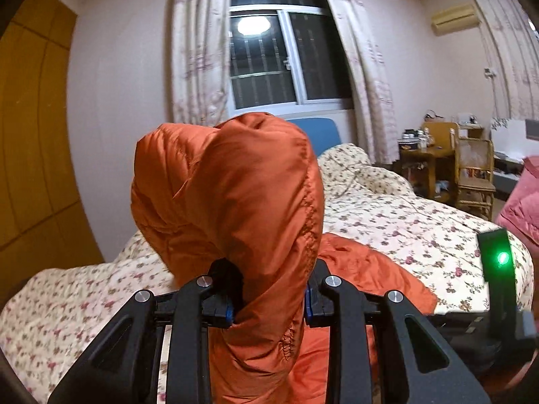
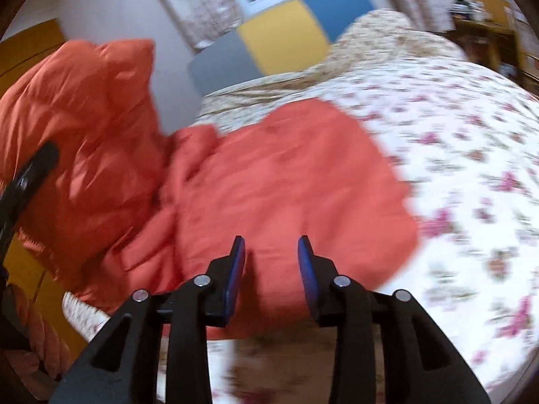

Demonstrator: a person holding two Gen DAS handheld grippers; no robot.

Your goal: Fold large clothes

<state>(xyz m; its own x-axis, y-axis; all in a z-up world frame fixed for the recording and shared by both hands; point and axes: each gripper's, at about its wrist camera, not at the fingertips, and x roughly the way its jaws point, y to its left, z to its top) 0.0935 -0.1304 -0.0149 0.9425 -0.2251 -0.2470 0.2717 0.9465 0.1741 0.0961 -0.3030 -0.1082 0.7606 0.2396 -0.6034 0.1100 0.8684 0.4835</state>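
Observation:
An orange padded jacket (image 1: pixel 232 188) is bunched up between the blue pads of my left gripper (image 1: pixel 269 306), which is shut on it and lifts that part above the bed. The rest of the jacket (image 2: pixel 276 175) lies spread on the floral bedcover (image 2: pixel 454 141). My right gripper (image 2: pixel 271 269) hovers over the flat part with its blue-padded fingers apart and nothing between them. In the right wrist view the raised fold (image 2: pixel 77 124) stands at the left, with the left gripper's black body (image 2: pixel 23 181) at the frame edge. The right wrist view is blurred.
The bed (image 1: pixel 404 222) has a grey, yellow and blue headboard (image 2: pixel 279 37) below a curtained window (image 1: pixel 273 57). A wooden wardrobe (image 1: pixel 30 128) stands at the left. Wooden chairs and a cluttered desk (image 1: pixel 448 161) stand at the right, beside pink fabric (image 1: pixel 522 208).

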